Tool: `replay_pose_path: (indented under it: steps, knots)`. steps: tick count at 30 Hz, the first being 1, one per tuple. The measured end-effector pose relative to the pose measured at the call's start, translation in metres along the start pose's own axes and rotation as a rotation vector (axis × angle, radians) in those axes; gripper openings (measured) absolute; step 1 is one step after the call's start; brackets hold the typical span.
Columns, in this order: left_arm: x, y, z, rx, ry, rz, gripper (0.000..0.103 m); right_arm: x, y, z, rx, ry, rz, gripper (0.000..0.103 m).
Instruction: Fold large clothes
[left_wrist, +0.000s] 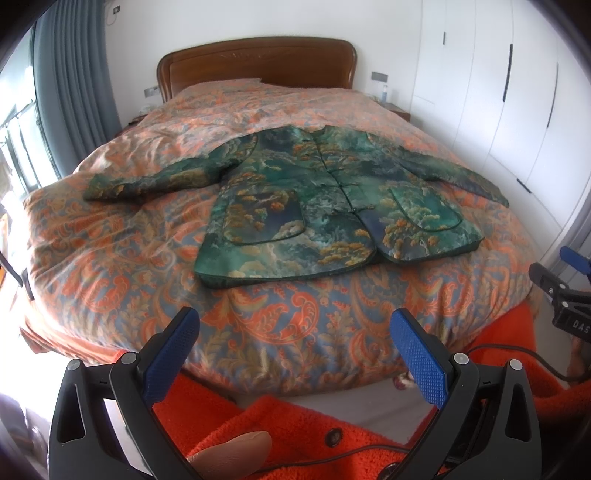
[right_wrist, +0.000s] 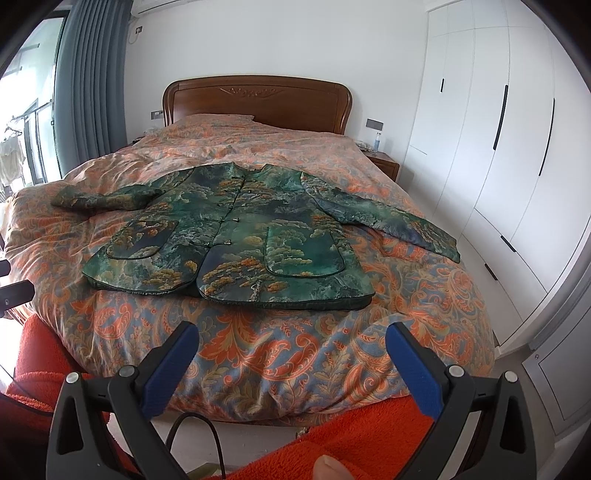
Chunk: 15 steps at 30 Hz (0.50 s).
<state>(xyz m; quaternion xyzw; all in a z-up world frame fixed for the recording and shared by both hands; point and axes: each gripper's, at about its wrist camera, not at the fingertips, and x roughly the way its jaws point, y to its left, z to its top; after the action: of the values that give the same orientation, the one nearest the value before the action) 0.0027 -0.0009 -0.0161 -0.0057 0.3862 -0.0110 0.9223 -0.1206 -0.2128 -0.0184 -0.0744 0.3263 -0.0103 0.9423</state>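
Bed (left_wrist: 122, 243): bare quilt strip along foot edge, between both open tools and jacket (left_wrist: 317, 206) hem; passable. Sleeves reach toward both side edges. Wardrobe (right_wrist: 491, 155) stands close beside right edge. Headboard (right_wrist: 258, 99) closes far edge.

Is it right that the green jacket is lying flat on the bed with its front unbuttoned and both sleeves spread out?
Not quite. The green jacket does lie flat on the bed with both sleeves spread out, but its front is fastened: the right wrist view shows the knot buttons closed down the middle. Both grippers are open and away from it.
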Motion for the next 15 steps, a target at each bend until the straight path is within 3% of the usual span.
replay_pose_path:
  steps: [15]
  knots:
    - [0.0019, 0.0013, -0.001, -0.001, -0.006, -0.003, 0.103, 0.0033, -0.0013, 0.0014, -0.004, 0.009, -0.001, 0.103]
